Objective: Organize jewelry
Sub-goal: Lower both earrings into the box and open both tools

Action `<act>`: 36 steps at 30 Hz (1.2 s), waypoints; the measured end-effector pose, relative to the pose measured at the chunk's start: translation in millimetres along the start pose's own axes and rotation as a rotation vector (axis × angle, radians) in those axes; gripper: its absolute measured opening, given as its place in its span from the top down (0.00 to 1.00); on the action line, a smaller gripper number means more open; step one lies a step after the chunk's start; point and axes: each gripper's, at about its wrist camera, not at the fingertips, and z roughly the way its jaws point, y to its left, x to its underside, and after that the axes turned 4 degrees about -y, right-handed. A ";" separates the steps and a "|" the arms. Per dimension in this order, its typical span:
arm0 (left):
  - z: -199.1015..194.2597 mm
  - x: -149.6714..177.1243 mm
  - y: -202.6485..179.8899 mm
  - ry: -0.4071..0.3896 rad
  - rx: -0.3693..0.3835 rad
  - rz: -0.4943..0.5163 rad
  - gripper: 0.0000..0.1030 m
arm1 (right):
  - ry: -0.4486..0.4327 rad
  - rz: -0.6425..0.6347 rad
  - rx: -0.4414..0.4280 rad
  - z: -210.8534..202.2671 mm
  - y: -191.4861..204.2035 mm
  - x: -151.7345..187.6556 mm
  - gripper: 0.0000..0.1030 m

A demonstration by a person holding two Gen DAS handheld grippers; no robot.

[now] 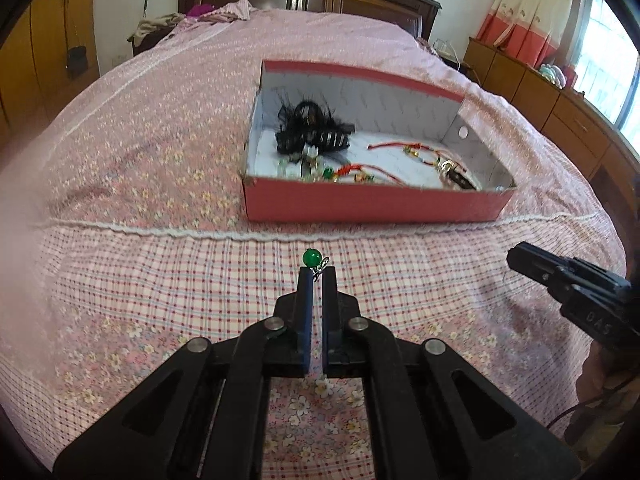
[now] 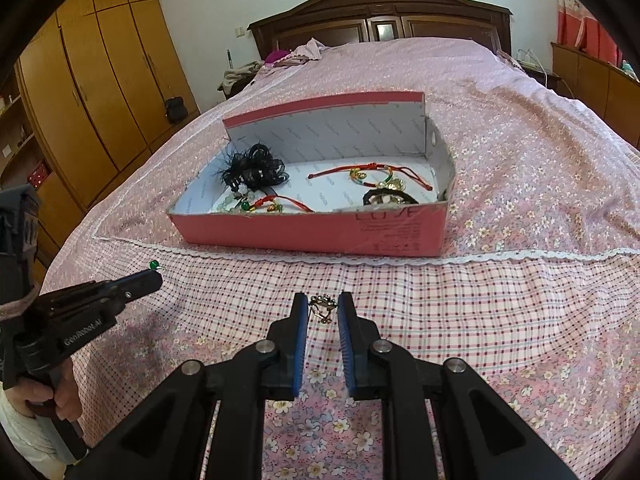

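My left gripper (image 1: 317, 274) is shut on a small earring with a green bead (image 1: 311, 257); the bead and a bit of wire hook stick out past the tips, above the checked bedspread. In the right wrist view the left gripper (image 2: 154, 278) comes in from the left with the green bead (image 2: 153, 265) at its tip. My right gripper (image 2: 323, 308) is shut on a small gold-coloured ornament (image 2: 322, 306) that spans its narrow gap. The right gripper (image 1: 516, 258) shows at the right edge of the left wrist view. A pink box (image 1: 372, 204) (image 2: 320, 232) lies ahead with its lid up.
In the box lie a black feathery hair clip (image 2: 256, 170), red cord bracelets (image 2: 372, 172) and a black ring (image 2: 388, 198). The bed has a white lace seam (image 2: 360, 260) in front of the box. Clothes are piled by the headboard (image 2: 380, 20); wardrobes (image 2: 100, 80) stand at the left.
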 end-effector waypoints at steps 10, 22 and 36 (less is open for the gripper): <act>-3.6 -24.2 -6.1 -0.044 0.007 0.018 1.00 | -0.030 -0.007 -0.001 -3.3 -2.3 -16.3 0.83; 21.3 -60.0 -11.6 -0.060 0.004 0.047 1.00 | -0.067 -0.031 0.016 9.8 -7.9 -54.0 0.83; 71.8 -74.2 -9.2 -0.001 -0.017 0.030 1.00 | -0.020 -0.020 0.037 63.8 -26.3 -75.9 0.83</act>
